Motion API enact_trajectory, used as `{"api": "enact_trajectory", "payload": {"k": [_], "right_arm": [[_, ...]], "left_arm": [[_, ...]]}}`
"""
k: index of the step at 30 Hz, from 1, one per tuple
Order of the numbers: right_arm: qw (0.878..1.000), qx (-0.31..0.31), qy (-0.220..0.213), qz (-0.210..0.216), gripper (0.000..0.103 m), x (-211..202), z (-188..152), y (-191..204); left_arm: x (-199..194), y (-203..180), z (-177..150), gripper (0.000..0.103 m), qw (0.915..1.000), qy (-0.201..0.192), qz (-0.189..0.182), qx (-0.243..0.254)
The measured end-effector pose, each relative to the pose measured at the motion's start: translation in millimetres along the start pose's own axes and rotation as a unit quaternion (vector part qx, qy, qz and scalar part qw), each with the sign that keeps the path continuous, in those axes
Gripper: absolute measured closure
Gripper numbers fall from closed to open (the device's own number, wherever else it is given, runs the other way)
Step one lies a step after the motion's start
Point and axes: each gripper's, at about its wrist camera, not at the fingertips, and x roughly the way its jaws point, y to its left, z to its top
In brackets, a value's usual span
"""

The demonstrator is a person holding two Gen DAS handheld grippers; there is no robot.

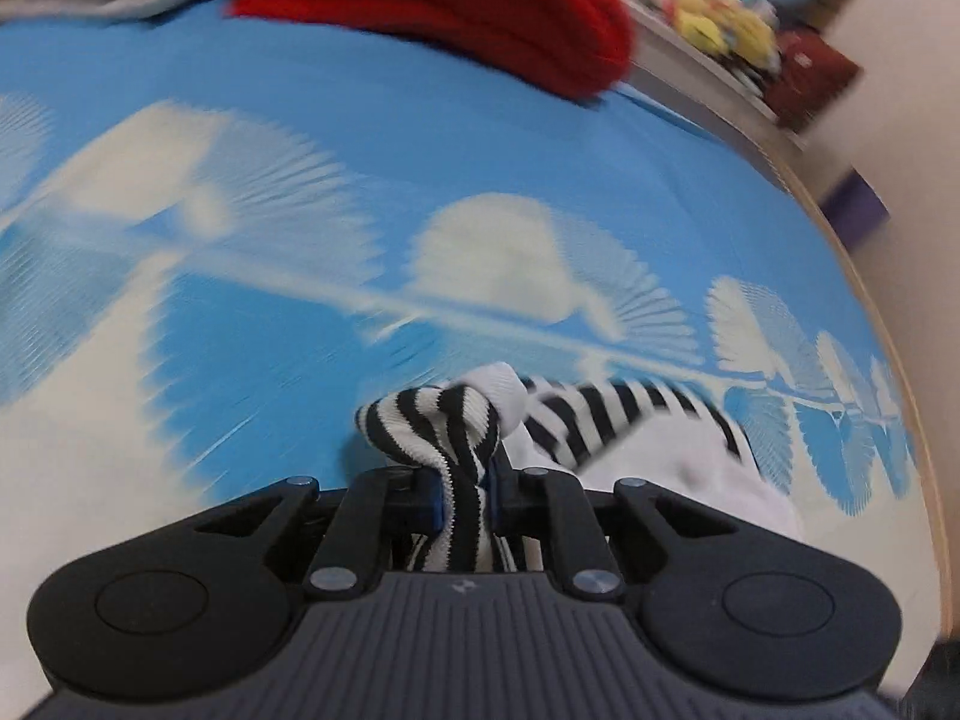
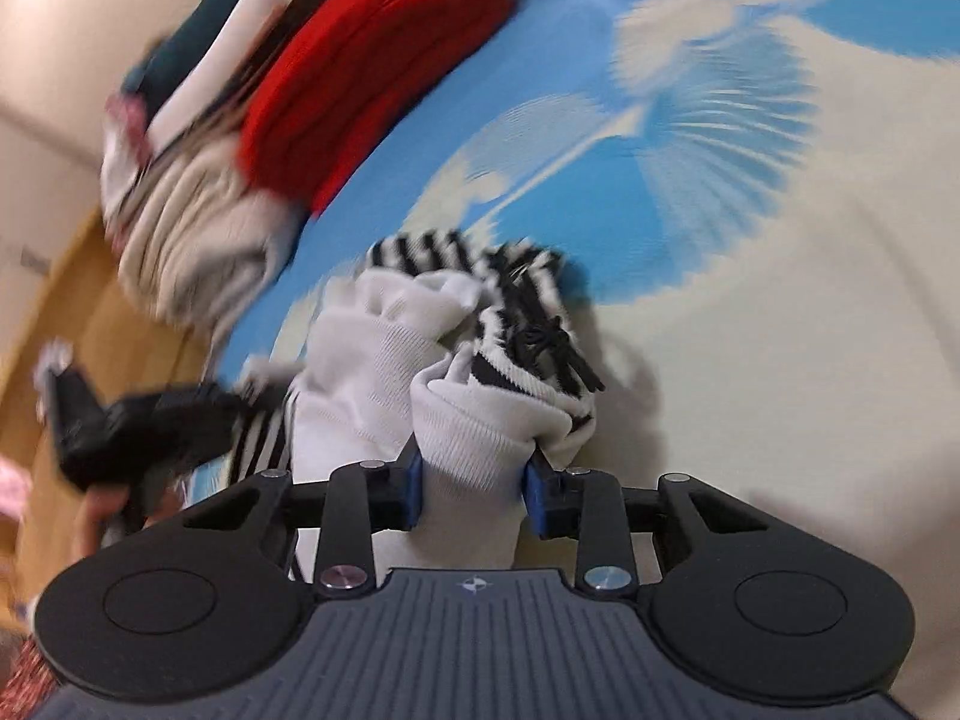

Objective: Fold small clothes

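A black-and-white striped sock with a white toe is pinched between the blue pads of my left gripper, which is shut on its striped part; the rest trails right over the blue-and-white cloth. In the right wrist view my right gripper is shut on the white part of the sock, whose striped, inside-out portion bunches just ahead on the cloth. The left gripper shows blurred at the left, with a hand under it.
A red knitted garment lies at the far side of the cloth, beside grey and beige folded clothes. The table's wooden edge curves along the right. Toys and a dark red box sit on a shelf beyond it.
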Motion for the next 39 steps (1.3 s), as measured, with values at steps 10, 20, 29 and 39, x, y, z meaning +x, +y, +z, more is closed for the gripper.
{"api": "enact_trajectory", "payload": {"k": [10, 20, 29, 39], "right_arm": [[0.998, -0.023, -0.018, -0.057, 0.054, -15.6, -16.3, 1.0], [0.956, -0.238, -0.126, -0.115, 0.046, -61.5, -30.1, 71.6], [0.921, -0.341, -0.02, -0.189, 0.048, -3.1, -54.5, 65.5], [0.927, -0.292, -0.122, -0.203, 0.019, -97.1, -130.6, 81.7]], "left_arm": [[30.5, -11.6, 22.7, 0.057, 0.9984, -0.014, 0.05, 0.022], [-101.8, -9.4, -40.8, 0.027, 0.9909, -0.096, 0.024, 0.091], [-73.5, 2.3, -129.4, 0.0, 0.9912, -0.046, 0.098, 0.076], [-185.0, -25.8, -225.6, 0.0, 0.9748, -0.151, 0.124, 0.107]]}}
